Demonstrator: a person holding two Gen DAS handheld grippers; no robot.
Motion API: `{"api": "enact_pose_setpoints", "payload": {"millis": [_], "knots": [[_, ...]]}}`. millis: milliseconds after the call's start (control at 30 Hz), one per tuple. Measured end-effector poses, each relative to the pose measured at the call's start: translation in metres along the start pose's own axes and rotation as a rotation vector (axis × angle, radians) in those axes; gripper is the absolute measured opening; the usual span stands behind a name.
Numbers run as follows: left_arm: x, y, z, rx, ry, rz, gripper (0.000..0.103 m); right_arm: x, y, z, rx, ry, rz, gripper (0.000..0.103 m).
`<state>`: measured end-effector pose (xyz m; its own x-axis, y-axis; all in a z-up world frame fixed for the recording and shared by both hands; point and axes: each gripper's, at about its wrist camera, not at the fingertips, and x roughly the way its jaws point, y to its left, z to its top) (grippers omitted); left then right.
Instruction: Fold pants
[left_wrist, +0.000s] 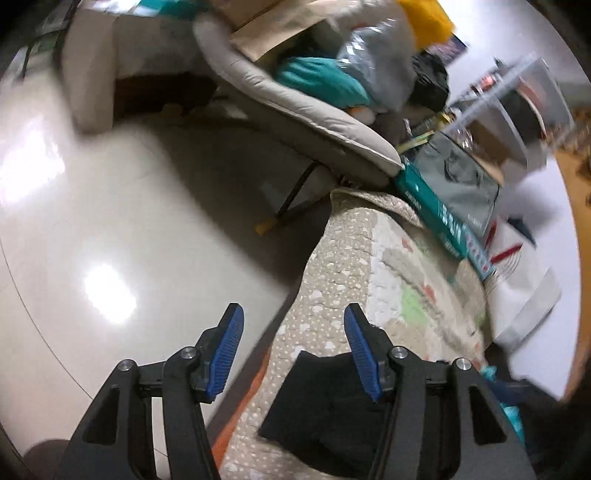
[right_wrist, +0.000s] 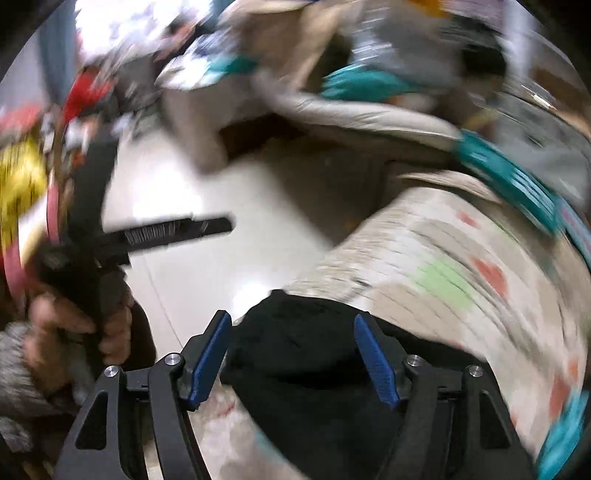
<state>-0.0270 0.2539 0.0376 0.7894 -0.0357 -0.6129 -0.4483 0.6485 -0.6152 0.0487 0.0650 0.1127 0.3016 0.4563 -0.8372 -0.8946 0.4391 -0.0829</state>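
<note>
The black pants (left_wrist: 325, 410) lie on the patterned quilt (left_wrist: 369, 266), at its edge beside the tiled floor (left_wrist: 110, 206). My left gripper (left_wrist: 293, 354) hovers open above that edge, holding nothing. My right gripper (right_wrist: 291, 358) is spread wide over the pants, empty.

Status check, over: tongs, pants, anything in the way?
Left tongs open, empty. Right tongs open, empty. Black pants bunched on the quilt at its edge. Nothing blocking them.

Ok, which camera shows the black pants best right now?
Left wrist: the black pants look sharp there, with one corner clear on the patterned quilt. Right wrist shows more of them, but motion-blurred.
</note>
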Motion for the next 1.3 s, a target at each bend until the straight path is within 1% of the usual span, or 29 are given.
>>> {"api": "enact_pose_setpoints", "payload": {"millis": [67,100,167,233,333,400,467,533,600,667,700,767,800,833,900,933,967,1000,1033,1067,1100,1133,1167,1233,1267,1300], "knots": [[0.001,0.009,0.002,-0.054,0.004,-0.022,0.056,0.037,0.013,0.003,-0.097,0.079,0.002,0.07],[0.001,0.013,0.003,-0.074,0.004,-0.03,0.057,0.05,0.017,-0.001,-0.129,0.119,0.002,0.069],[0.004,0.016,0.004,-0.104,0.008,-0.045,0.059,0.077,0.019,-0.011,-0.193,0.212,-0.019,0.06],[0.006,0.018,0.005,-0.12,0.015,-0.059,0.059,0.085,0.019,-0.021,-0.203,0.252,-0.043,0.018],[0.01,0.02,0.006,-0.137,0.021,-0.069,0.059,0.077,0.004,-0.02,-0.13,0.235,-0.017,0.014],[0.014,0.022,0.005,-0.164,0.031,-0.082,0.059,0.073,0.002,-0.012,-0.119,0.211,-0.024,0.014],[0.013,0.027,0.006,-0.193,0.023,-0.089,0.059,0.067,0.0,-0.001,-0.091,0.18,-0.013,0.013],[0.01,0.03,0.007,-0.208,0.006,-0.091,0.059,0.069,0.001,0.014,-0.04,0.15,0.024,0.013],[0.008,0.032,0.008,-0.213,-0.007,-0.089,0.059,0.077,0.004,0.03,-0.002,0.129,0.061,0.013],[0.006,0.035,0.009,-0.224,-0.015,-0.094,0.059,0.09,0.012,0.038,0.014,0.129,0.071,0.014],[0.004,0.036,0.01,-0.232,-0.022,-0.1,0.059,0.101,0.015,0.04,0.035,0.144,0.072,0.018],[0.002,0.038,0.01,-0.247,-0.042,-0.096,0.059,0.119,0.013,0.042,0.108,0.169,0.138,0.022],[0.001,0.037,0.01,-0.246,-0.046,-0.092,0.059,0.125,0.007,0.043,0.154,0.175,0.144,0.033],[0.001,0.036,0.011,-0.239,-0.048,-0.089,0.059,0.127,-0.004,0.046,0.21,0.165,0.146,0.04],[0.001,0.033,0.012,-0.215,-0.054,-0.07,0.059,0.113,-0.026,0.05,0.29,0.11,0.163,0.045],[0.002,0.032,0.011,-0.207,-0.057,-0.06,0.059,0.1,-0.037,0.05,0.3,0.079,0.14,0.05],[0.004,0.03,0.011,-0.199,-0.054,-0.053,0.059,0.081,-0.049,0.048,0.306,0.044,0.089,0.053],[0.007,0.027,0.01,-0.182,-0.044,-0.042,0.059,0.06,-0.062,0.041,0.324,0.01,0.048,0.061],[0.011,0.023,0.009,-0.16,-0.032,-0.033,0.059,0.034,-0.082,0.028,0.363,-0.035,0.014,0.064],[0.014,0.016,0.007,-0.124,-0.02,-0.025,0.059,0.015,-0.095,0.014,0.394,-0.06,-0.015,0.065],[0.016,0.011,0.006,-0.097,-0.018,-0.019,0.059,-0.007,-0.115,-0.007,0.441,-0.082,-0.063,0.065],[0.016,0.006,0.004,-0.07,-0.019,-0.012,0.059,-0.022,-0.13,-0.024,0.483,-0.097,-0.092,0.065],[0.018,-0.002,0.001,-0.038,-0.02,0.0,0.059,-0.039,-0.149,-0.047,0.552,-0.111,-0.119,0.065],[0.022,-0.017,-0.005,0.036,-0.012,0.026,0.059,-0.06,-0.181,-0.084,0.667,-0.124,-0.119,0.065],[0.025,-0.027,-0.009,0.091,-0.003,0.053,0.059,-0.067,-0.193,-0.1,0.696,-0.118,-0.13,0.065],[0.026,-0.031,-0.011,0.115,0.0,0.066,0.059,-0.07,-0.203,-0.111,0.71,-0.097,-0.162,0.065]]}}
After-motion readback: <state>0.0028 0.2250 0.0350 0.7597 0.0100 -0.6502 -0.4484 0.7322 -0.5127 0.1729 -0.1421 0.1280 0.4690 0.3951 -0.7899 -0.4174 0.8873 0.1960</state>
